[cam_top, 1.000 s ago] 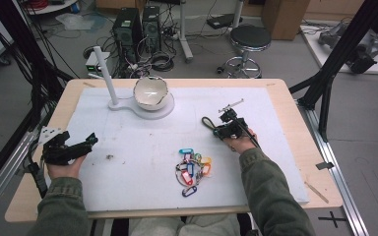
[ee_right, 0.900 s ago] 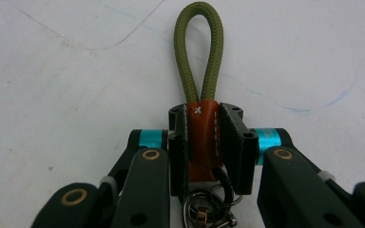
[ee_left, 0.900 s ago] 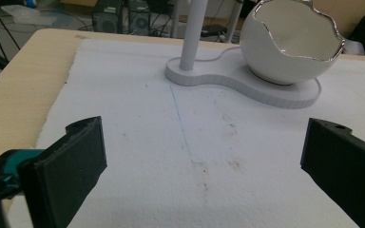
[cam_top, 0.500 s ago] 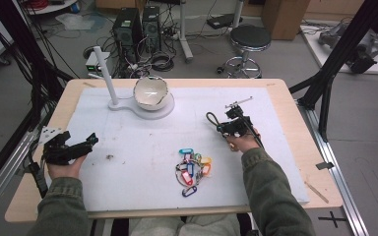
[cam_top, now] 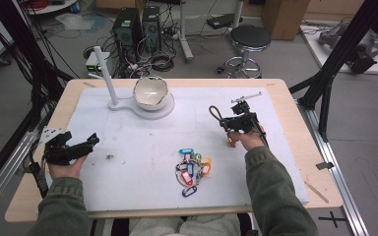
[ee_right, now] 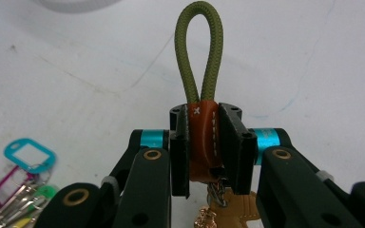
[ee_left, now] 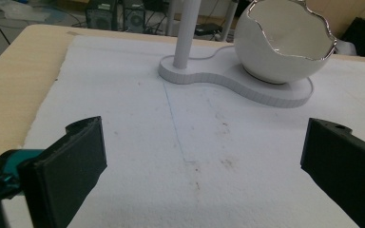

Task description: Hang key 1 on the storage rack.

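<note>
Grippers over white mat, keychain clamped at right.

Left gripper [cam_top: 78,146] rests at the mat's [cam_top: 128,162] left edge, jaws spread wide, nothing between them. Eggshell-shaped bowl [cam_top: 151,92] sits on a white stand [cam_top: 123,104] at the far side. Pile of coloured key tags [cam_top: 192,167] lies mid-mat. Right gripper [ee_right: 204,142] pinches a brown leather keychain [ee_right: 203,137], its olive cord loop [ee_right: 201,57] projecting forward.

The cord loop [ee_right: 199,52] was olive green, its leather tab [ee_right: 203,137] rust brown with white stitching. The key tags [cam_top: 192,166] were teal, pink, orange and blue. The bowl [ee_left: 285,40] was white, silver-rimmed.
</note>
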The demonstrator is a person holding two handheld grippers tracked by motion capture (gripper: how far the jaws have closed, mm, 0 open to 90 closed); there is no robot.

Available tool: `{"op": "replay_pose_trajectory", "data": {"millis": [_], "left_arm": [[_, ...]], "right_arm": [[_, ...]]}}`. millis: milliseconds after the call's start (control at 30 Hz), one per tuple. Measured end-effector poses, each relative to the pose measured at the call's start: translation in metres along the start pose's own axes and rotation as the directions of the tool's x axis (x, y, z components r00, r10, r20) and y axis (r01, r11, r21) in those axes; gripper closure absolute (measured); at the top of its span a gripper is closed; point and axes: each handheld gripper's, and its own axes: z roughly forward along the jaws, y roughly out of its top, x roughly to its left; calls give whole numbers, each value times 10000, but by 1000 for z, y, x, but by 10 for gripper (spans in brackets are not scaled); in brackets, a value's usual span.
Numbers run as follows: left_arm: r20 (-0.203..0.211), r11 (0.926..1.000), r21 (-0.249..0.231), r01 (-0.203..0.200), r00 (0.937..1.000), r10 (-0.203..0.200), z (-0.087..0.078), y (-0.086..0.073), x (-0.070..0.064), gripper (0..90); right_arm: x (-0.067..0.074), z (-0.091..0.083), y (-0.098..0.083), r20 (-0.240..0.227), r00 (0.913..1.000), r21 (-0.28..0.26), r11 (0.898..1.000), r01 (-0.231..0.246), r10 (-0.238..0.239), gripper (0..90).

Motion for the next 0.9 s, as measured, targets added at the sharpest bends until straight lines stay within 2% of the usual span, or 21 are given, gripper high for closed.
{"op": "replay_pose_trajectory", "data": {"millis": [267,533,900], "left_arm": [[-91,10000,9,33,10000,-33,0,0,1,17],[-111,10000,-4,54,9999,-54,-1,0,2,17],[1,10000,12,86,10000,-86,0,0,2,17]], "right_arm": [[1,-15,6,-39,9999,-262,9996,-114,113,751],[12,-33,24,-133,9999,-729,9973,-19,10,751],[27,-38,41,-252,9996,-930,9956,136,-160,751]]}}
